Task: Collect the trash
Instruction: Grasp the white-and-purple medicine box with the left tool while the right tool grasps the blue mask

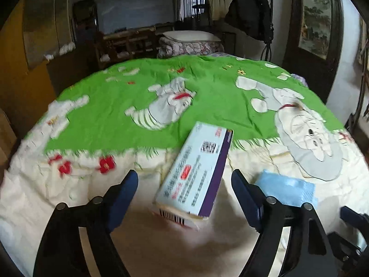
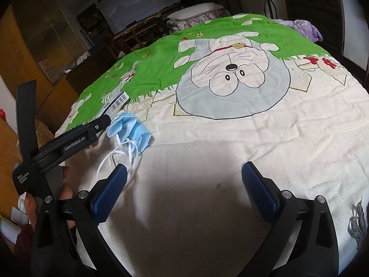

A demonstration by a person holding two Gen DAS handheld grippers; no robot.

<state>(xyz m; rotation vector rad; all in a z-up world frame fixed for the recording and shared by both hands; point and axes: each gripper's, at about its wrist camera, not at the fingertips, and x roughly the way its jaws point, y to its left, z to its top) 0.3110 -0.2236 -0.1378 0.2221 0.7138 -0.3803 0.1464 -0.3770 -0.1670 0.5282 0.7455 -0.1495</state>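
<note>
While spread wide just above the quilt, left gripper straddles the box, pads apart from its sides. Just right of box: crumpled blue mask. Only from right wrist: mask's white loops, beside right gripper, likewise gaping, holding nothing.

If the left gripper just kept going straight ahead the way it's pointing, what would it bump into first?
Most likely the medicine box: it lies on the bedspread between the open fingers of the left gripper, its near end closest. Depth is hard to judge.
</note>
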